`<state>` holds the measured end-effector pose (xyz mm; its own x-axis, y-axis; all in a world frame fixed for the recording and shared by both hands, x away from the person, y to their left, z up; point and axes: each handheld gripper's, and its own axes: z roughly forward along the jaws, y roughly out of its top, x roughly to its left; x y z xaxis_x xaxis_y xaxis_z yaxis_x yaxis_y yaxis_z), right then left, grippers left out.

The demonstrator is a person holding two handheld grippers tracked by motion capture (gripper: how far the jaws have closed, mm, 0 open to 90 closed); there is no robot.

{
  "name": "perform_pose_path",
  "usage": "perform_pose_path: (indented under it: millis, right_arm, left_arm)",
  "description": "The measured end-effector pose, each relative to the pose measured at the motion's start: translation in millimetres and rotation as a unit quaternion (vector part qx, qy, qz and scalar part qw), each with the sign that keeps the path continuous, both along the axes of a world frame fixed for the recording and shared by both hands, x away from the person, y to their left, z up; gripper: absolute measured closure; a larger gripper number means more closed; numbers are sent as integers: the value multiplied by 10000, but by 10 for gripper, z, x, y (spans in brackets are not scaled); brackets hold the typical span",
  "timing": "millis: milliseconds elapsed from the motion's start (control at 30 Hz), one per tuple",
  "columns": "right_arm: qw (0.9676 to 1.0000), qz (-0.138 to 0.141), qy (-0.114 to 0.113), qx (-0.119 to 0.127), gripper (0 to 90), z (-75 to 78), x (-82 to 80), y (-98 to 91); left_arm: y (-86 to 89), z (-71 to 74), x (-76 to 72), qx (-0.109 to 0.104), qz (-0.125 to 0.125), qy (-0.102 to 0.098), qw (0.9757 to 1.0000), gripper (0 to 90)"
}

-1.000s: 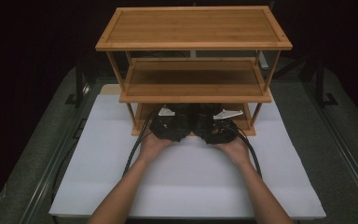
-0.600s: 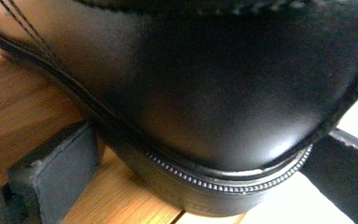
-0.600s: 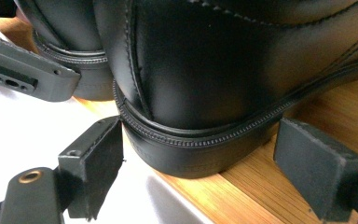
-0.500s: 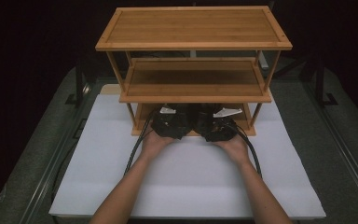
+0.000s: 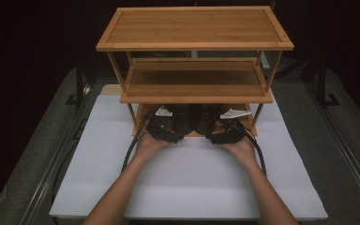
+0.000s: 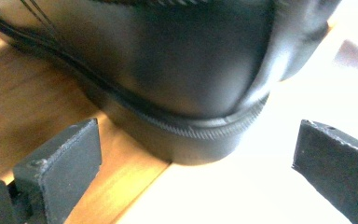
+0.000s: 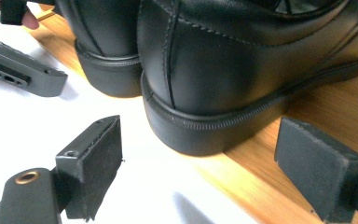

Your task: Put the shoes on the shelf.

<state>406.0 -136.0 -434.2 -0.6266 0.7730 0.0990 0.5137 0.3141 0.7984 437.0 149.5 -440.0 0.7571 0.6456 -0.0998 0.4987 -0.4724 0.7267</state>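
Pair of black shoes on bottom tier of bamboo rack (image 5: 194,96), heels poking out over white mat (image 5: 187,183). Left gripper (image 6: 191,179) jaws wide apart, bracketing left shoe (image 6: 168,70) heel, no contact. Right gripper (image 7: 200,179) same w/ right shoe (image 7: 242,74). Prob lined up to grab heels, easiest bit to reach under shelf.

Desk, mat, shelf rack: what we see

We record a grey desk (image 5: 37,154) bearing a white mat (image 5: 187,183); on it a three-tier bamboo shelf rack (image 5: 194,44), its bottom shelf (image 7: 261,182) carrying two black shoes (image 7: 223,84), heels outward.
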Motion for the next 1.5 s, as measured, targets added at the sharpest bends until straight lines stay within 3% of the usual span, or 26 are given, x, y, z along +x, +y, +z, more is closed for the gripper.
perform_pose_path:
  millis: [200, 367, 633, 767, 867, 967, 1233, 1500]
  right_arm:
    - [9999, -53, 129, 26, 134, 30, -167, -159]
    - [9999, -134, 85, 56, 102, 48, -317, -351]
    - [9995, -289, -82, 49, 96, 71, -622, -661]
    - [9993, -354, -138, 55, 96, 87, -771, -776]
    - [9991, -386, -169, 67, 96, 80, -902, -876]
    - [9990, -424, -149, 58, 96, 56, -1048, -974]
    - [9987, -491, -26, -129, 96, -42, -1356, -1173]
    - [9971, -606, 166, -435, 93, -157, -1600, -1347]
  left_arm:
    - [126, 63, -154, 55, -133, -44, 9999, 7]
    - [259, 123, -347, -4, -135, -95, 9999, 7]
    - [478, 155, -639, 106, -174, -149, 9997, 7]
    - [607, 169, -805, 59, -91, -213, 9997, 7]
    - [738, 168, -948, 181, -91, -276, 9994, 7]
    - [853, 165, -1064, 172, -15, -306, 9994, 7]
    - [1190, 148, -1385, 300, 164, -379, 9987, 7]
    - [1438, 4, -1621, 663, 270, -289, 9970, 7]
